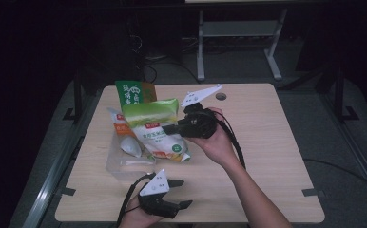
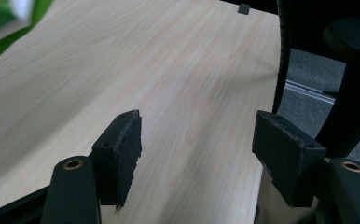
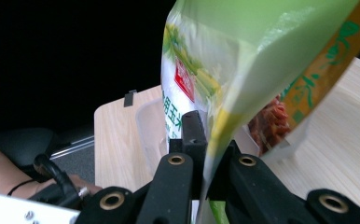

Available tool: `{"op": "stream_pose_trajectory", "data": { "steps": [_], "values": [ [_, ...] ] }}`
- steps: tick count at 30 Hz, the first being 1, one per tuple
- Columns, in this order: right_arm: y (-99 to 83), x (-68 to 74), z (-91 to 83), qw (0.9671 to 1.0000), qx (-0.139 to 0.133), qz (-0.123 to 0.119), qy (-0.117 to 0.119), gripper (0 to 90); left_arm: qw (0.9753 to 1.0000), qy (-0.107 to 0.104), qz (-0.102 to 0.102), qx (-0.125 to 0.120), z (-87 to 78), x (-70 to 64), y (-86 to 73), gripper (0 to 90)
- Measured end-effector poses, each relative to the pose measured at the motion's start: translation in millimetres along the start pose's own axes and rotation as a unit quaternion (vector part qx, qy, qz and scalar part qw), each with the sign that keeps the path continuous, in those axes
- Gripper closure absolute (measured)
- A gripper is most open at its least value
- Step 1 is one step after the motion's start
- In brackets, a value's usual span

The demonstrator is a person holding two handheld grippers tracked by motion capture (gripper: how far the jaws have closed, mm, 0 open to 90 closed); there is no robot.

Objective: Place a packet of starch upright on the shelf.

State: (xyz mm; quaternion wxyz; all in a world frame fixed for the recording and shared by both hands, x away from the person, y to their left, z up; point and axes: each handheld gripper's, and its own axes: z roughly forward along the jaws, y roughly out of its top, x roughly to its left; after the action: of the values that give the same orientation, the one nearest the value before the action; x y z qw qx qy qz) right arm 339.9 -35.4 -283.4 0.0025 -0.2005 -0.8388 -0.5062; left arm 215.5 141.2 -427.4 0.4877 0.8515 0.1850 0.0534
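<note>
The green-and-white plastic snack bag (image 1: 159, 129) is pinched along its right edge between the jaws of the right gripper (image 1: 172, 129), held up off the pale wooden table (image 1: 262, 142), its lower corner hanging just above the wood. In the right gripper view the bag (image 3: 225, 79) rises straight out of the clenched jaws, the thin film squeezed flat between them.

Nearest the person, the left gripper (image 1: 180, 194) hovers low over the table's front edge, its jaws spread wide with nothing between them; the left gripper view shows bare wood (image 2: 169, 70) between the two black pads (image 2: 122, 149).

Just left of the held bag sits a clear plastic box (image 1: 117, 164), with a white-and-orange packet (image 1: 124, 137) leaning inside it. Behind that, a green-and-orange packet (image 1: 135, 92) stands upright near the table's far left. Farther back, a round hole (image 1: 221, 96) shows in the tabletop near the far edge.
</note>
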Motion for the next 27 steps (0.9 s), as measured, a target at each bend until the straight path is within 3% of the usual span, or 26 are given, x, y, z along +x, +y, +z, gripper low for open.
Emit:
{"op": "stream_pose_trajectory", "data": {
  "steps": [13, 27],
  "values": [
    [17.8, 12.0, 31.2, 0.9996, 0.004, -0.014, 0.023, 89.1, 1.0000, -0.001, -0.004, -0.007, -1.8, -1.8, -0.2, 32.4],
    [27.9, 13.5, 68.3, 0.9985, 0.007, -0.020, 0.050, 89.1, 0.9999, 0.004, -0.004, -0.013, -5.0, 0.5, -1.8, 32.3]
  ]
}}
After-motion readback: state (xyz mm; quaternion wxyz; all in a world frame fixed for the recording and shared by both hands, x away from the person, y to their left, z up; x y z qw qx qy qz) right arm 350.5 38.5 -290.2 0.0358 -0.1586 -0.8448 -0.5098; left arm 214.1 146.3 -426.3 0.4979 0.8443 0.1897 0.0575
